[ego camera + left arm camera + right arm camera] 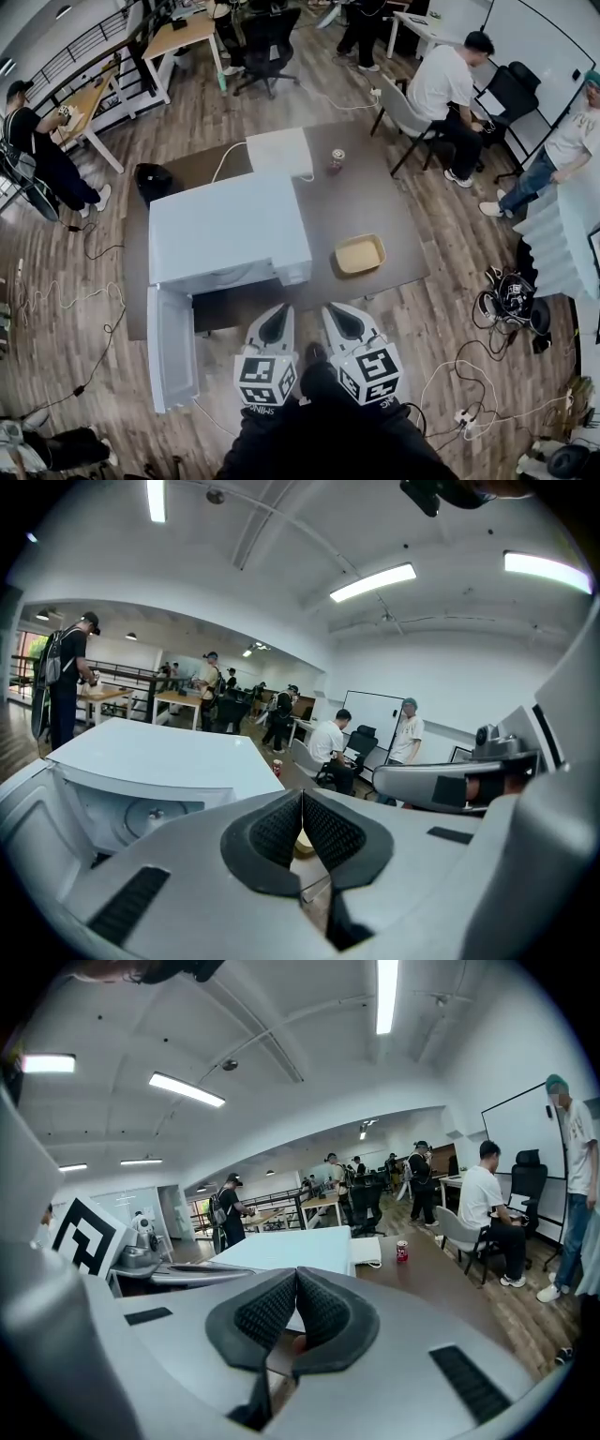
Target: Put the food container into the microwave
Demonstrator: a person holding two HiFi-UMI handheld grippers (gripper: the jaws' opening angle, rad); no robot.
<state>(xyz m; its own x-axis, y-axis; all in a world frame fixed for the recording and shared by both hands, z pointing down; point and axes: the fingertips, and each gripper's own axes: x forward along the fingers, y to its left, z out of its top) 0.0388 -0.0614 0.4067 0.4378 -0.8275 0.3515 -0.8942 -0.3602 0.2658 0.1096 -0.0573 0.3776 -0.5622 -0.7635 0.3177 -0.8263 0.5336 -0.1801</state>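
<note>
The beige food container (360, 253) sits open on the dark table (375, 206), to the right of the white microwave (230, 230). The microwave's door (173, 347) hangs open toward me; its cavity and turntable (150, 813) show in the left gripper view. My left gripper (277, 317) and right gripper (337, 315) are side by side at the table's near edge, well short of the container. Both are shut with nothing between them (302, 803) (296, 1281). A sliver of the container (302, 844) peeks past the left jaws.
A red can (337, 159) and a flat white box (279, 150) stand at the table's far side. A seated person (450, 84) and chairs are beyond it. Cables and a power strip (464, 417) lie on the floor at the right.
</note>
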